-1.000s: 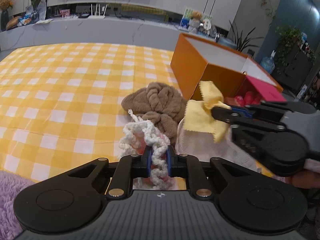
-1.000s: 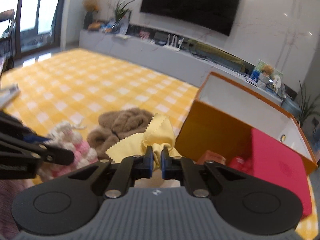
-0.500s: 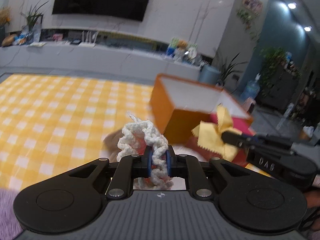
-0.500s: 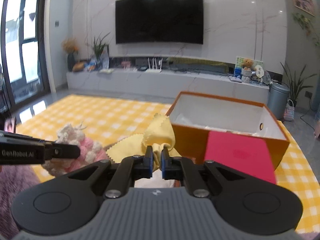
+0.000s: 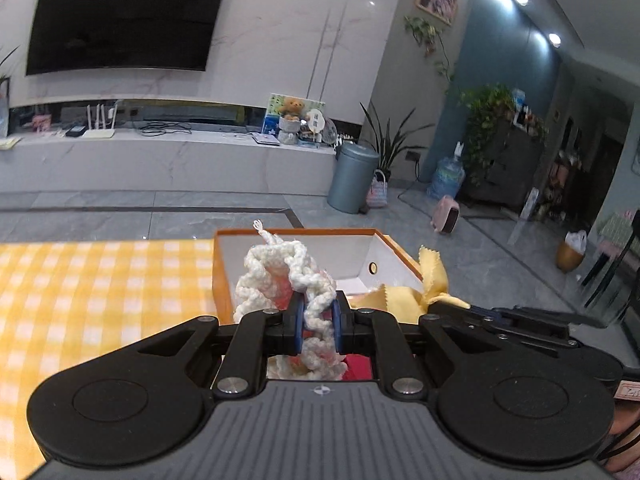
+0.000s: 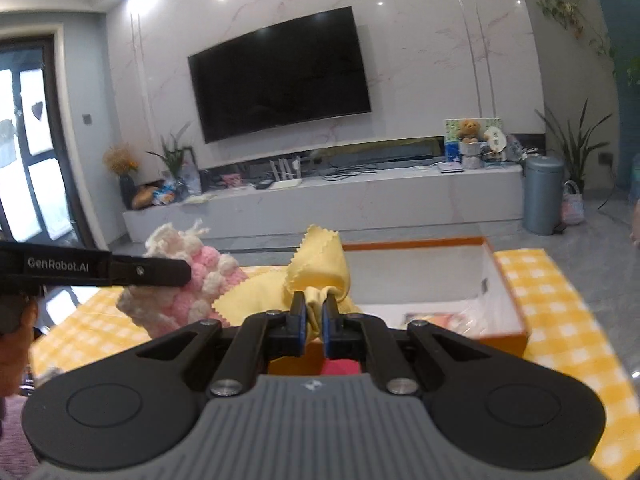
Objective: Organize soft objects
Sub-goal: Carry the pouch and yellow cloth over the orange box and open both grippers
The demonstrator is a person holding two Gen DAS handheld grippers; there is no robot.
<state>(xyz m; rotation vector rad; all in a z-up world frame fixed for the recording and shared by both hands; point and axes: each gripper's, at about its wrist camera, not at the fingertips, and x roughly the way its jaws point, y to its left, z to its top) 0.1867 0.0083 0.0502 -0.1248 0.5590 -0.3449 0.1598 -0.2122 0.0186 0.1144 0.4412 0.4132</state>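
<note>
My left gripper (image 5: 316, 314) is shut on a white and pink crocheted piece (image 5: 280, 276) and holds it in the air at the near edge of the open orange box (image 5: 222, 276). My right gripper (image 6: 314, 308) is shut on a yellow cloth (image 6: 320, 260) with zigzag edges, held up in front of the same box (image 6: 508, 336). The crocheted piece (image 6: 192, 280) and left gripper (image 6: 182, 272) show at the left in the right wrist view. The yellow cloth (image 5: 404, 292) and right gripper (image 5: 448, 304) show at the right in the left wrist view.
The box stands on a yellow and white checked cloth (image 5: 92, 292) and has a white inside (image 6: 420, 280) with some items at the bottom. A red lid part (image 6: 340, 366) lies below my fingers. A purple fuzzy surface (image 6: 16, 440) is at the lower left.
Both grippers have risen and moved towards the box with their loads. The brown plush on the table has dropped out of view, and the box's open top now lies just ahead.
</note>
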